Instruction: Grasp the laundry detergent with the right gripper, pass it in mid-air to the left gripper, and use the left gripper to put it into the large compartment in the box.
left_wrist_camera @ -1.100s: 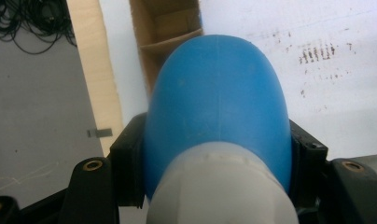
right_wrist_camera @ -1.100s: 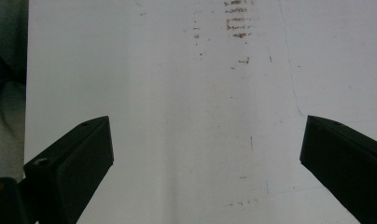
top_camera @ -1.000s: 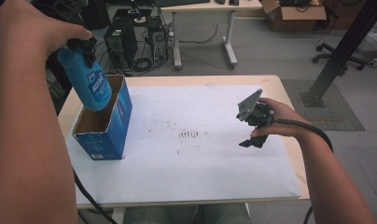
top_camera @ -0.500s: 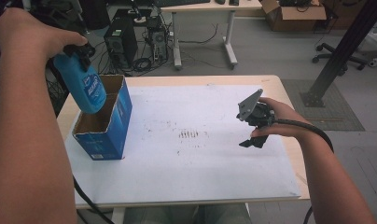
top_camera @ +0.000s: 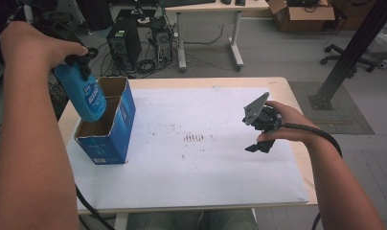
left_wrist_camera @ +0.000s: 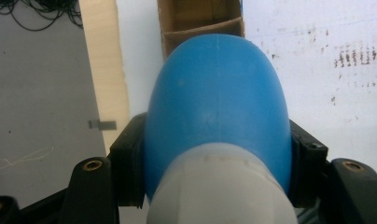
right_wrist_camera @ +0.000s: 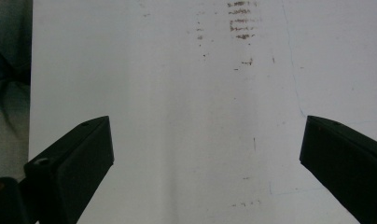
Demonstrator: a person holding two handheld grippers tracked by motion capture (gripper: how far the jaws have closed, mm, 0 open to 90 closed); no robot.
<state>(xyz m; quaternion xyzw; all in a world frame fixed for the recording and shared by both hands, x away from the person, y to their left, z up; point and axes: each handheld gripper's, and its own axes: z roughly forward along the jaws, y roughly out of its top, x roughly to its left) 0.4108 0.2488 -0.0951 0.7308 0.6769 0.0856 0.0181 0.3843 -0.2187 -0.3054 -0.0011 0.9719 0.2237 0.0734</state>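
A blue bottle with a white cap end hangs tilted over the open blue cardboard box at the table's left, its lower end dipping into the near compartment. My left gripper is shut on the bottle near its top. In the left gripper view the bottle bulges between both black jaws, with the box's cardboard divider beyond it. My right gripper hovers over the right side of the white sheet, open, nothing between its jaws. In the right gripper view the right gripper spans bare white sheet.
The white sheet covers the wooden table and bears brown smudges at its middle. Behind the table stand computer towers, cables and another desk. A black cable trails from the right gripper along the forearm.
The left hand has carried the blue bottle down and slightly leftward, so its lower end now sits lower in the box. The right gripper has stayed still.
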